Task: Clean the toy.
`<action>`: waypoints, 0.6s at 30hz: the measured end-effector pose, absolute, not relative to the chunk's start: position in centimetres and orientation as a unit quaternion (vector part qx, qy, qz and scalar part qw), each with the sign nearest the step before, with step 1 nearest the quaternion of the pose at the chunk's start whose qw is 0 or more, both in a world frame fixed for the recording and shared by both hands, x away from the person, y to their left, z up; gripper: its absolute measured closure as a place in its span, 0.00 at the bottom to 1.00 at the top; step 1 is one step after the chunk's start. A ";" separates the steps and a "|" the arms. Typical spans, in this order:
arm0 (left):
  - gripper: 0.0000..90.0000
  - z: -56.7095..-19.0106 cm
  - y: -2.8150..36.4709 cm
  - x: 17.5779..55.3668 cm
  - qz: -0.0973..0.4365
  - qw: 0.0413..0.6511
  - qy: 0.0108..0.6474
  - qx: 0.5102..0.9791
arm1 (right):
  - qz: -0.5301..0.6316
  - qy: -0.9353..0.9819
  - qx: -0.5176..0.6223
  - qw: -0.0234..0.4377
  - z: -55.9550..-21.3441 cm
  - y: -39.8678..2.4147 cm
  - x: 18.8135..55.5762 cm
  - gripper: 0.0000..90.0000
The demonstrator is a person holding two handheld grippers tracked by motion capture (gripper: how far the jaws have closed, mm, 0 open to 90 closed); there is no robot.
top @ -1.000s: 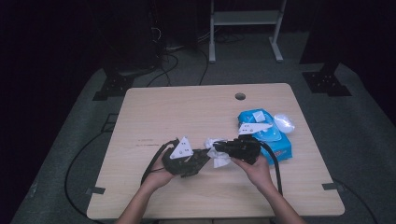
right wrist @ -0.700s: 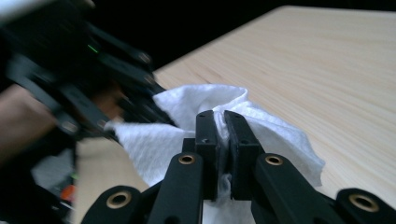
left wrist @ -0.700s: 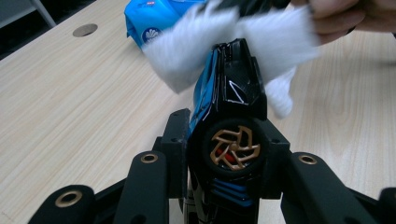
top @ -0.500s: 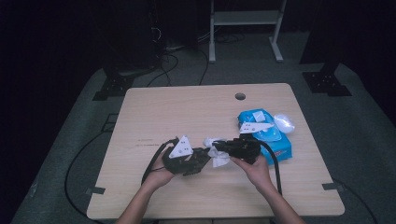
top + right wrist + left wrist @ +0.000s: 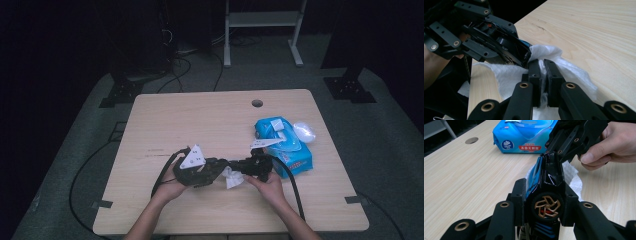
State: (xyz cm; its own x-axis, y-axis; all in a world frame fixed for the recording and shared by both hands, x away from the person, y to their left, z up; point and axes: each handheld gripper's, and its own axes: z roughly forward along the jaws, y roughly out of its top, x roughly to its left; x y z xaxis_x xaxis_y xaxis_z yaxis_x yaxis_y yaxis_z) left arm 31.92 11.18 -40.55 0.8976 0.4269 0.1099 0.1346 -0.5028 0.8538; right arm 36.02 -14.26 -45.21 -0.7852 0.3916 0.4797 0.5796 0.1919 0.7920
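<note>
A black and blue toy car (image 5: 547, 182) with a gold wheel is clamped between the jaws of my left gripper (image 5: 544, 197), nose pointing away. In the right gripper view my right gripper (image 5: 543, 72) is shut on a white wipe (image 5: 569, 72), which presses against the end of the car (image 5: 499, 42). From above, the left gripper (image 5: 222, 165) and right gripper (image 5: 236, 167) meet tip to tip near the table's front middle. The wipe (image 5: 232, 177) hangs below them onto the wood.
A blue pack of wet wipes (image 5: 285, 145) lies just right of the hands, its flap open, with a white crumpled piece (image 5: 304, 131) beside it. The wooden table (image 5: 200, 120) has a cable hole (image 5: 257, 103) at the back. Cables trail off the front.
</note>
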 end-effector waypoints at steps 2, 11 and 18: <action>0.71 -40.4 11.1 31.8 0.158 0.480 0.163 0.847 | -0.563 -0.756 -0.320 0.100 -45.0 -14.8 36.1 0.94; 0.71 -40.1 10.1 32.0 0.154 0.513 0.161 0.829 | -0.609 -0.722 -0.318 0.078 -42.4 -17.2 35.3 0.94; 0.71 -40.9 10.3 31.9 0.151 0.510 0.164 0.831 | -0.620 -0.716 -0.311 0.081 -41.8 -17.1 35.3 0.94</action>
State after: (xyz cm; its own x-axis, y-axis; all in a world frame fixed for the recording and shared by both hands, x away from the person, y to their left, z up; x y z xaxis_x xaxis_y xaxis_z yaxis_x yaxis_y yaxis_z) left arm 31.92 10.32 -40.86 0.9008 0.4260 0.0842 0.1174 -0.4257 0.8972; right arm 35.26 -17.08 -41.83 -0.7930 0.3460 0.5014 0.5460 0.0384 0.8369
